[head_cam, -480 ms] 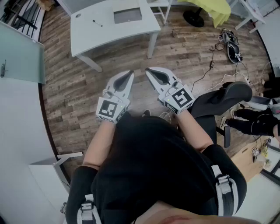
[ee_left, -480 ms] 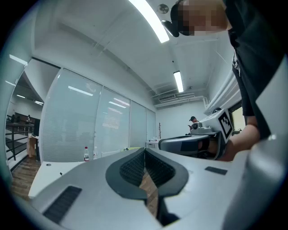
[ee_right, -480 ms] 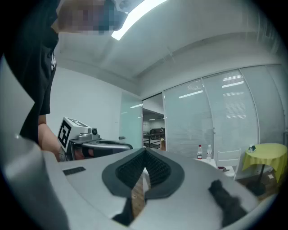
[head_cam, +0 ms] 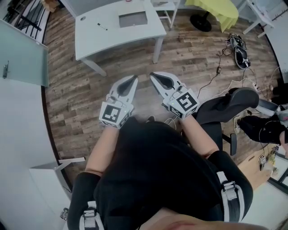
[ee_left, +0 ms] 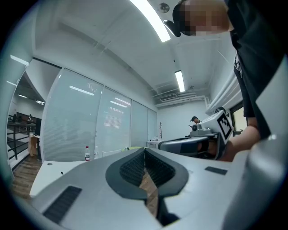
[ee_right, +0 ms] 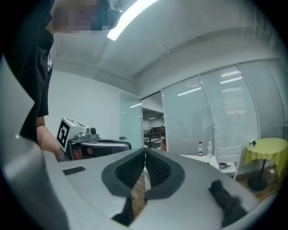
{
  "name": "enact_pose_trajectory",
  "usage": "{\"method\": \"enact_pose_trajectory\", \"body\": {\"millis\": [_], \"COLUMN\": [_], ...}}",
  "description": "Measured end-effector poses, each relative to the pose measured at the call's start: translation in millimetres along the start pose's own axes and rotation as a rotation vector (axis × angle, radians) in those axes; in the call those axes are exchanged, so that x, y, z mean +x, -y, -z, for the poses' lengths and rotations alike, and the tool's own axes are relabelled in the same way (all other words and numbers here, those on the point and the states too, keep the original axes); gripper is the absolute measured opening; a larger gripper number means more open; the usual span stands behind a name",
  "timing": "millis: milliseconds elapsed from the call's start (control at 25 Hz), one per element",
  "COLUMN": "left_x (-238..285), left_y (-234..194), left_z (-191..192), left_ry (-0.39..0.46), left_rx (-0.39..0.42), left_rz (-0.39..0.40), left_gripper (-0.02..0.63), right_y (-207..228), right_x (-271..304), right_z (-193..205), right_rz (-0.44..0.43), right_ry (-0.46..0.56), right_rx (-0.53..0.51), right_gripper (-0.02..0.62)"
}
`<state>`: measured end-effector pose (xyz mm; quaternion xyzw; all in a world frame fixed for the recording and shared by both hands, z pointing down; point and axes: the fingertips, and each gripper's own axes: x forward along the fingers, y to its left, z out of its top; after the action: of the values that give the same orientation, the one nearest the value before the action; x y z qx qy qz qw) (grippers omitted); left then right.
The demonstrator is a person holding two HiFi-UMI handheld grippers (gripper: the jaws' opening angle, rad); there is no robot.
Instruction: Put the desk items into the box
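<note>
In the head view my left gripper (head_cam: pixel 134 77) and right gripper (head_cam: pixel 152 74) are held side by side in front of the person's body, above the wooden floor. Both are shut with nothing between the jaws. In the left gripper view the jaws (ee_left: pixel 145 150) meet at the tip, and the right gripper (ee_left: pixel 198 141) shows beside them. The right gripper view shows its own closed tip (ee_right: pixel 145 150) and the left gripper (ee_right: pixel 94 146). Ahead stands a white desk (head_cam: pixel 90 36) with a pen (head_cam: pixel 101 26) and a grey flat pad (head_cam: pixel 133 19). No box is in view.
A black office chair (head_cam: pixel 229 105) stands close at the right. Cables (head_cam: pixel 220 63) trail over the floor beyond it. A yellow-covered table (head_cam: pixel 220 11) is at the far right. Bottles (ee_right: pixel 200 148) stand on a white table by a glass wall (head_cam: pixel 22 54).
The head view has shifted a little, so the desk sits slightly lower in the frame. Both grippers stay shut in nearly the same place.
</note>
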<state>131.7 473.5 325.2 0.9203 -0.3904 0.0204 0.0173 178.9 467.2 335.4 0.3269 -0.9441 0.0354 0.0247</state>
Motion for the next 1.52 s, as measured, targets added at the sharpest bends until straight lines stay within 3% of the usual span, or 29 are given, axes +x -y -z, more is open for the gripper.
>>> {"method": "enact_pose_trajectory", "body": {"millis": [240,600,1520], "left_x": [1.4,23.5,66.5], "left_y": [-11.9,-63.6,-248.8], "left_z": [3.3,9.0,14.1], "left_ry": [-0.009,-0.008,0.011], "left_rx": [-0.007,-0.023,-0.072], "left_rz": [0.000,0.043,0.104], "left_gripper": [0.014,0.014,0.014], "right_y": [1.6,19.8,78.7], "right_x": [11.4,62.3,244.6], "right_z": [3.3,5.2,-4.7], "right_rz": [0.000,0.032,0.099], "right_ry": [-0.010,-0.034,-0.097], "right_rx": [0.002,-0.019,-0.022], "right_gripper": [0.017,0.017,0.017]}}
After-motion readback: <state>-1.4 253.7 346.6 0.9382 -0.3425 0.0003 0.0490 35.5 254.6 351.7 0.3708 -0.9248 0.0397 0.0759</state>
